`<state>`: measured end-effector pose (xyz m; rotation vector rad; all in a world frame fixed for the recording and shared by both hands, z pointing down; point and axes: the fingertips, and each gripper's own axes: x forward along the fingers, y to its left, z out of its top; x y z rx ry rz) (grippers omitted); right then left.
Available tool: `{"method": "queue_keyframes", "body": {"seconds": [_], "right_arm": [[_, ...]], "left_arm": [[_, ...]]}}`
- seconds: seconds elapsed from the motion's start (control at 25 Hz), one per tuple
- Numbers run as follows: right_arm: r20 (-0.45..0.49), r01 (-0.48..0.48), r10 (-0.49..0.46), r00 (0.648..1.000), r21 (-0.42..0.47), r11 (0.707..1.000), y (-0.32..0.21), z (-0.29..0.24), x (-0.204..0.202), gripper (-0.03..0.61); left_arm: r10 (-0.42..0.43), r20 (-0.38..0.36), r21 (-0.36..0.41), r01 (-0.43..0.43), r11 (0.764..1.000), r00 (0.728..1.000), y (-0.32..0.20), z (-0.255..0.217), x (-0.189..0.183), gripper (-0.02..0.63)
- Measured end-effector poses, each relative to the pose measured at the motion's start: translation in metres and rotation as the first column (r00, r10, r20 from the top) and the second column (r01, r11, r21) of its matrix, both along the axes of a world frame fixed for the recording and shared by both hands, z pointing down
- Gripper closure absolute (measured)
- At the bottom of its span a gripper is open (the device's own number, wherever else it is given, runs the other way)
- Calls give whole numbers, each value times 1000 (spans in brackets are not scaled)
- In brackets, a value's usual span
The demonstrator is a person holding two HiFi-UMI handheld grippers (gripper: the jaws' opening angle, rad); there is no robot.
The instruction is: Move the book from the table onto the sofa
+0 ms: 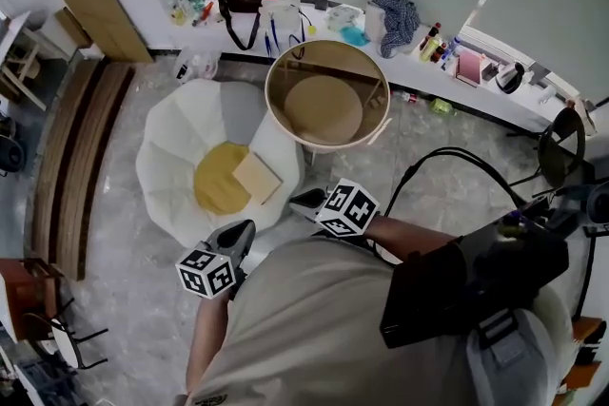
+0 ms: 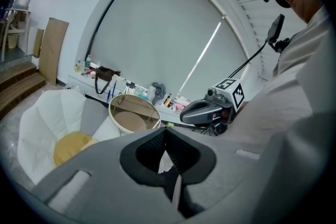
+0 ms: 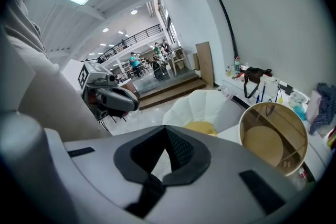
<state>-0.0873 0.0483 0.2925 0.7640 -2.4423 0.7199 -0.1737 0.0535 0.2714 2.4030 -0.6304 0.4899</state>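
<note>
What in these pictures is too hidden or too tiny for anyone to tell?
- Cover of the book: head view, too small to read.
- Bottles and clutter on the ledge: head view, too small to name.
- The floor by the person's feet: head view, hidden under the torso.
- Near side of the sofa: left gripper view, blocked by the left tongs.

tan book (image 1: 257,177), lying flat, on white sofa (image 1: 169,157) seat

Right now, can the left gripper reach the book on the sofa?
Probably yes: the book lies uncovered on the sofa, nothing stands between it and the left gripper, though its jaws are shut.
</note>
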Motion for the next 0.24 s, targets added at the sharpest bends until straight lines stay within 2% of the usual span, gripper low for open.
{"method": "queue_keyframes", "body": {"seconds": [0.24], "right_arm": [[-4,-1,1,1000,13,1000,-5,-4,0,567]], "left_arm": [[13,-5,2,-13,1000,1000,-3,-3,2,606]]}}
